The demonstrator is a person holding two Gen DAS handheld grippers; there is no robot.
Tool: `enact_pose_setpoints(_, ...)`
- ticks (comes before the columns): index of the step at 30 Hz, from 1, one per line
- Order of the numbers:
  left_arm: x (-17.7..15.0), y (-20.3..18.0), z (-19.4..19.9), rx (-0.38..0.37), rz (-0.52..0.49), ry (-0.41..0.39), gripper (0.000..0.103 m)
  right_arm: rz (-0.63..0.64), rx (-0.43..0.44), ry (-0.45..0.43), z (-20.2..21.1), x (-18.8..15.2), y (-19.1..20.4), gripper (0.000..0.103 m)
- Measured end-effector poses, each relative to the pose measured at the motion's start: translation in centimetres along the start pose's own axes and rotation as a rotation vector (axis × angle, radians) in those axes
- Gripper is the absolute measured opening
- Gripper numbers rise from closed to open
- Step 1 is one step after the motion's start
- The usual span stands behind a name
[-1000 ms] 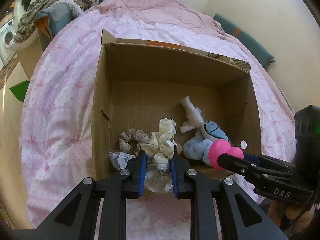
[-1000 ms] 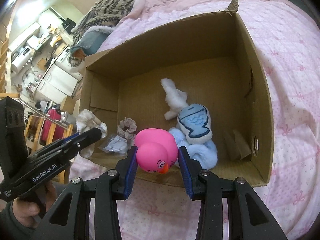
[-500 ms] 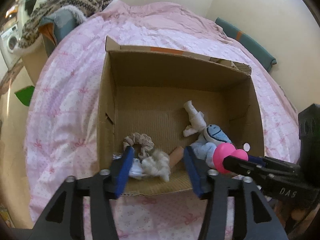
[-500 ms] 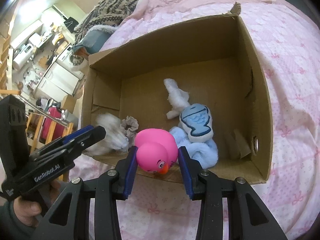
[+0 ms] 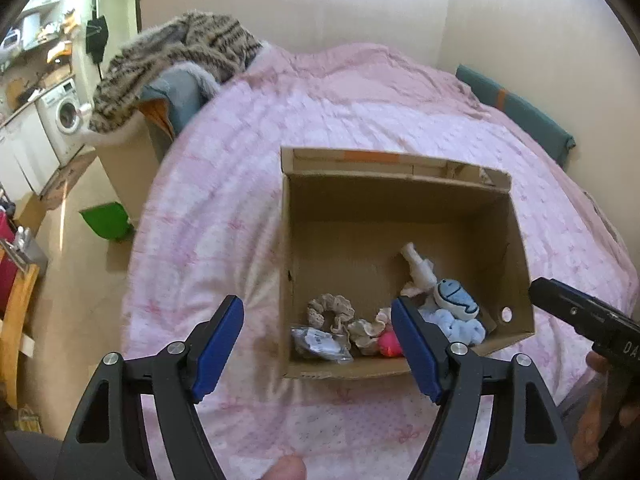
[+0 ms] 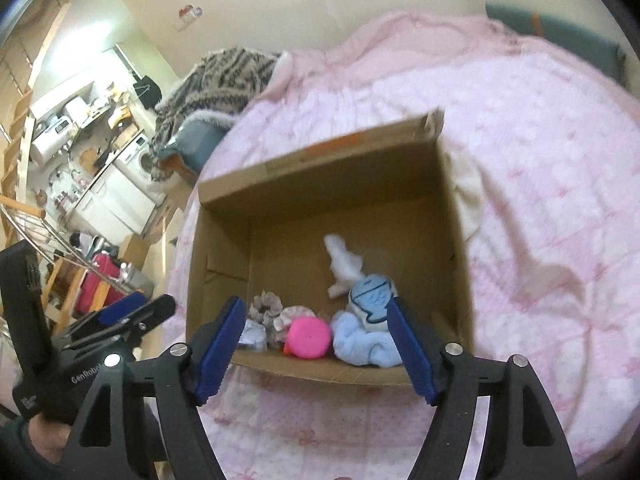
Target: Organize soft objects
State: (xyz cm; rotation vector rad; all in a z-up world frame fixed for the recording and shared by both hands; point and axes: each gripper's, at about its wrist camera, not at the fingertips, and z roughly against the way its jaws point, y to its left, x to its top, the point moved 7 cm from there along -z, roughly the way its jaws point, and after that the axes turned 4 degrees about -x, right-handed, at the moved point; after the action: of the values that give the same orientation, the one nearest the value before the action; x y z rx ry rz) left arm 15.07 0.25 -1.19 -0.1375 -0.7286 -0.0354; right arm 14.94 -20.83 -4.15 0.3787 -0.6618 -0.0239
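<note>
So both grippers are up above the bed with nothing in them; the left gripper has its blue pads spread wide apart, and the right gripper is spread just as wide, fingers empty. From the right wrist view the left gripper shows at the lower left, from the side, held in a hand.

The cardboard box sits open on the pink bedspread, and all the soft stuff is bunched along the near wall inside it; left to right in the left wrist view there's a clear plastic packet in the near left corner, a beige scrunchie just behind it, a cream frilly fabric piece touching the scrunchie, then the pink rubber duck lying on the box floor, beak pointing toward the near wall. Right of the duck is a light blue plush with a blue whale-looking patch on top, and a white plush bit sticks up behind it toward the middle of the box.

Off the bed there's a striped knit blanket heaped on a chair, a washing machine further left, and a green bin on the floor; a teal cushion runs along the wall on the far right.
</note>
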Motion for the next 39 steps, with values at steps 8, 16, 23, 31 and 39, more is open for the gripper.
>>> enact_pose_setpoints(8, -2.0, 0.5, 3.9, 0.011, 0.016, -0.041, 0.096, 0.058, -0.100, -0.097, 4.0, -1.2, 0.2, 0.103)
enact_pose_setpoints(16, -5.1, 1.0, 3.1, 0.041, 0.041, -0.061, 0.103, 0.063, -0.196, -0.124, 4.1, -4.5, -0.7, 0.103)
enact_pose_setpoints(23, -5.3, 1.0, 2.4, 0.029, 0.046, -0.059, 0.103, 0.135, -0.253, -0.124, 2.2, -4.6, 0.0, 0.103)
enact_pose_setpoints(31, -5.7, 1.3, 2.3, 0.017, 0.050, -0.035, 0.103, 0.156, -0.247, -0.113, 1.8, -5.1, 0.5, 0.103)
enact_pose_setpoints(39, -6.0, 0.8, 2.3, 0.009, 0.038, -0.029, 0.103, 0.147, -0.247, -0.106, 1.8, -5.0, 0.4, 0.103)
